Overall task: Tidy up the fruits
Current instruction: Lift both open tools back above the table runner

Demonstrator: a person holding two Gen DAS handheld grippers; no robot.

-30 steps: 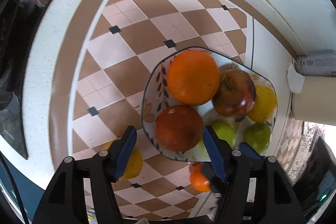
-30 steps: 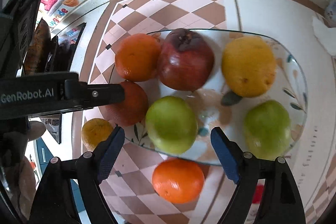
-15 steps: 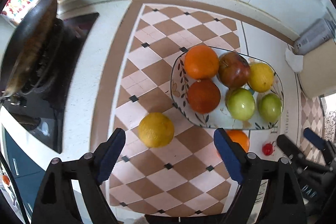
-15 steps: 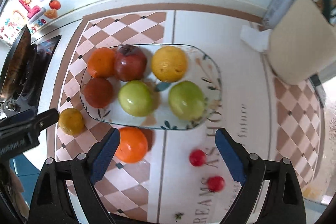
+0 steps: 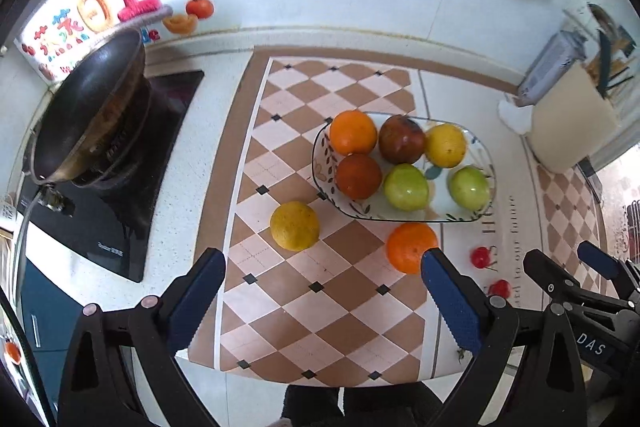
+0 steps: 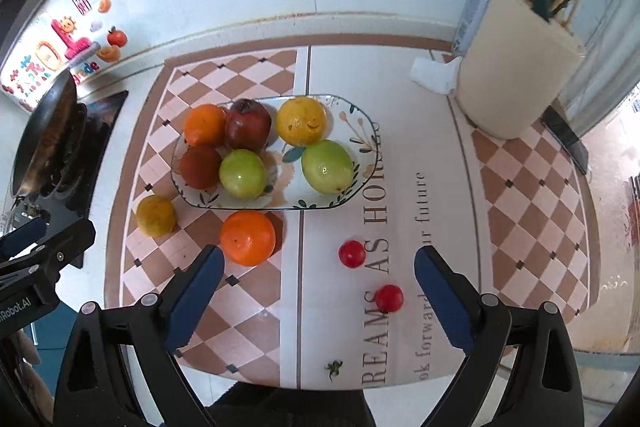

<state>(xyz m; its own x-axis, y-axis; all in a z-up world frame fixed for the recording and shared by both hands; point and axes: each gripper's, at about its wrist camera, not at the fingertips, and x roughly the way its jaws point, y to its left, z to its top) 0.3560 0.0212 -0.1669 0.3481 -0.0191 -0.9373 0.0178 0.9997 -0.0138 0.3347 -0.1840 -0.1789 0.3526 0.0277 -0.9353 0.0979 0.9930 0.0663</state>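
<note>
A patterned plate (image 5: 486, 163) (image 6: 362, 123) holds several fruits: oranges, a red apple (image 5: 401, 143), a yellow fruit and two green fruits. On the mat in front of it lie a yellow fruit (image 5: 295, 225) (image 6: 156, 215), an orange (image 5: 411, 247) (image 6: 247, 237) and two small red fruits (image 6: 352, 253) (image 6: 389, 298). My left gripper (image 5: 322, 303) is open and empty, well back from the plate. My right gripper (image 6: 318, 303) is open and empty, with the red fruits between its fingers' line.
A dark pan (image 5: 90, 119) sits on a black hob (image 5: 104, 223) at the left. A cream utensil holder (image 6: 516, 79) and a crumpled tissue (image 6: 432, 75) stand at the back right. The counter's front edge is just below the grippers.
Both grippers have pulled back and up from the plate, so the whole mat and loose fruits now show. Both stay open and empty. No fruit has moved.
</note>
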